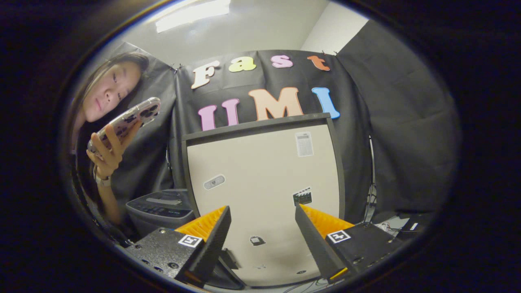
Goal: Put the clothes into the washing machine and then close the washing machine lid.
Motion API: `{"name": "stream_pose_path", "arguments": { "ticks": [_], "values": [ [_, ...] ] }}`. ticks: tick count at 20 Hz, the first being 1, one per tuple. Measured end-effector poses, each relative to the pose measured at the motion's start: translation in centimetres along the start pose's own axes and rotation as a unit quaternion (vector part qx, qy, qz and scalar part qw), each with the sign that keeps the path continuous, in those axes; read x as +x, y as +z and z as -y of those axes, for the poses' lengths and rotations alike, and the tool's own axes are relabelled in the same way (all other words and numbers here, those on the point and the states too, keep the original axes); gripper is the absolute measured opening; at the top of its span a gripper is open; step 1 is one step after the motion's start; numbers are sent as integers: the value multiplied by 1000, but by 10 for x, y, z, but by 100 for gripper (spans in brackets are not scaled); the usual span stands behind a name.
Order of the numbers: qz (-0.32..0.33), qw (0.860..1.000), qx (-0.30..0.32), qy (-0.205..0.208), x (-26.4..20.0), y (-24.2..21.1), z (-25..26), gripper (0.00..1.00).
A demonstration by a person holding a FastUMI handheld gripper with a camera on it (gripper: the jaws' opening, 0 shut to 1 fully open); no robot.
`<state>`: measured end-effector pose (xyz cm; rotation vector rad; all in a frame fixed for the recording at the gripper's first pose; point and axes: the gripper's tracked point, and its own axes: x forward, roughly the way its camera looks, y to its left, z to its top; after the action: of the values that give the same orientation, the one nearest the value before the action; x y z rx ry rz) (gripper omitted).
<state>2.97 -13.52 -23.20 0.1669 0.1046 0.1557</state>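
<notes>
The tongs (262, 238) are spread wide apart and hold nothing; both fingers (213, 236) point forward with a broad gap between them. Just ahead of them, seen through that gap, stands the washing machine's lid (260, 175), raised upright so its pale inner face with a dark frame faces the tongs. Several small stickers (304, 144) sit on that pale face: one near the upper corner on the right side, one oval mark toward the left, one small dark picture just above the right finger, and another small dark mark low down between the fingers. To the left of the lid, beyond the left finger, the dark control panel (160, 207) of the washing machine shows with a row of buttons. The clothes cannot be made out here. Further left a person stands close to the machine with a raised hand (108, 148) holding a phone (130, 118) in a patterned case, and a watch (101, 179) on that wrist. Behind the lid hangs the booth's black cloth wall (407, 134). To the right of the right finger, some cables and small bits (401, 226) lie low against the cloth.
</notes>
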Motion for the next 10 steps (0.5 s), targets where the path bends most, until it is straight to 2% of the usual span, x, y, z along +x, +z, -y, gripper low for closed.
{"name": "stream_pose_path", "arguments": {
  "ticks": [8, 10],
  "values": [
    [-38, 999, -1, 12, -11, -24, -7, 96],
    [-21, 1000, -2, 21, -14, -18, -12, 96]
  ]
}}
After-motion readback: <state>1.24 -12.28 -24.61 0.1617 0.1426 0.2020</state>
